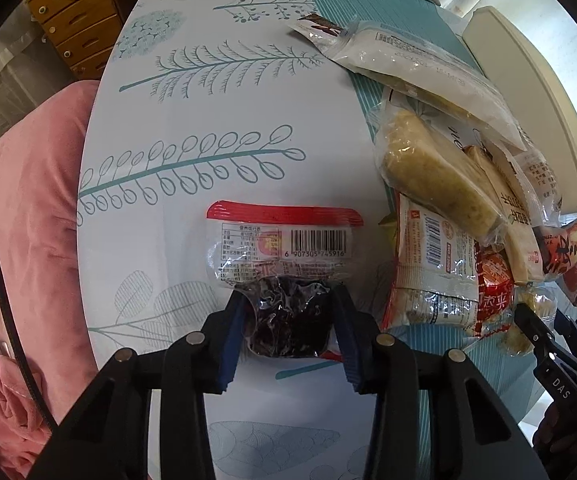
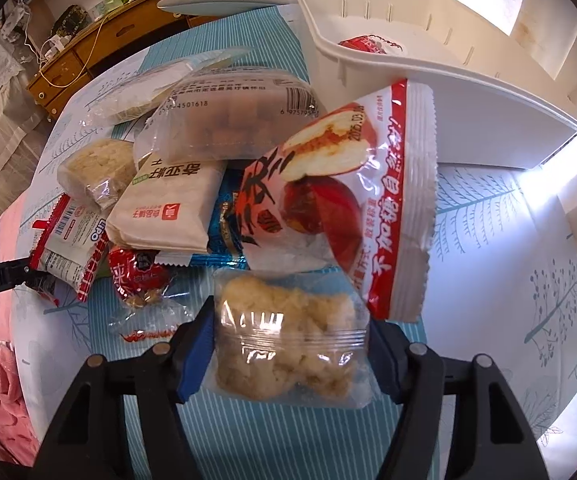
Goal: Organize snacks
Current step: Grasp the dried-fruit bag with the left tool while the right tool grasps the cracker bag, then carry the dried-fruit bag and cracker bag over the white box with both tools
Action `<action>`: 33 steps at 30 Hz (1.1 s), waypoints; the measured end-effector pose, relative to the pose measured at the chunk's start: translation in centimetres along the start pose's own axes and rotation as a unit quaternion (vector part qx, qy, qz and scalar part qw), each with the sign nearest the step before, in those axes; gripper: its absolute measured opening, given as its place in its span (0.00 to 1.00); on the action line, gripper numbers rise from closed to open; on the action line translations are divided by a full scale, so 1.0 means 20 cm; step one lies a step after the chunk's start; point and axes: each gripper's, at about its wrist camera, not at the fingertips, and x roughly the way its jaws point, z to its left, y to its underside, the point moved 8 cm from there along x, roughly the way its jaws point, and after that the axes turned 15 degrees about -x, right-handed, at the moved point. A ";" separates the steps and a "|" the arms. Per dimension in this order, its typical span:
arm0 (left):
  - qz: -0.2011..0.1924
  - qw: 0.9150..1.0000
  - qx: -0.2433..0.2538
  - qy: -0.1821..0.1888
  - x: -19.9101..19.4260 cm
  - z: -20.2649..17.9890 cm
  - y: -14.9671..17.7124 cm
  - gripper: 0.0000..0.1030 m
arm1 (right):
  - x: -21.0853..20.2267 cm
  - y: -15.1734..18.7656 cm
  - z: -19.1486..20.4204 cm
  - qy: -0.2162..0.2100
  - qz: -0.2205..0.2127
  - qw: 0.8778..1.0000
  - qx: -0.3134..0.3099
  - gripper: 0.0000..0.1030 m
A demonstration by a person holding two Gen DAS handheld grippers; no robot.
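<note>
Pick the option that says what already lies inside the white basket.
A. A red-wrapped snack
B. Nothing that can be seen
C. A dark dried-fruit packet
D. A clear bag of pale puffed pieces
A: in the right wrist view, a red-wrapped snack shows just over the rim of the white basket, while the other packets lie outside it.

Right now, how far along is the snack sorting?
Early. One red packet lies in the white bin. Left tongs grip a dark-fruit packet; right tongs grip a pale puffed-snack bag. The pile still waits on the table.
</note>
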 end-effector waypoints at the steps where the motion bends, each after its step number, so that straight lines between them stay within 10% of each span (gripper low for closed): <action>1: 0.002 1.000 0.002 -0.001 0.00 0.00 0.01 0.39 | 0.00 0.00 0.00 -0.001 0.000 1.000 0.001 0.65; 23: 0.073 0.997 0.000 0.013 -0.22 0.18 0.50 0.38 | -0.29 0.27 0.20 -0.027 0.022 0.999 0.042 0.65; 33: 0.064 0.997 0.004 0.042 -0.59 0.05 0.47 0.39 | -0.45 0.28 0.21 -0.049 0.035 0.996 0.061 0.65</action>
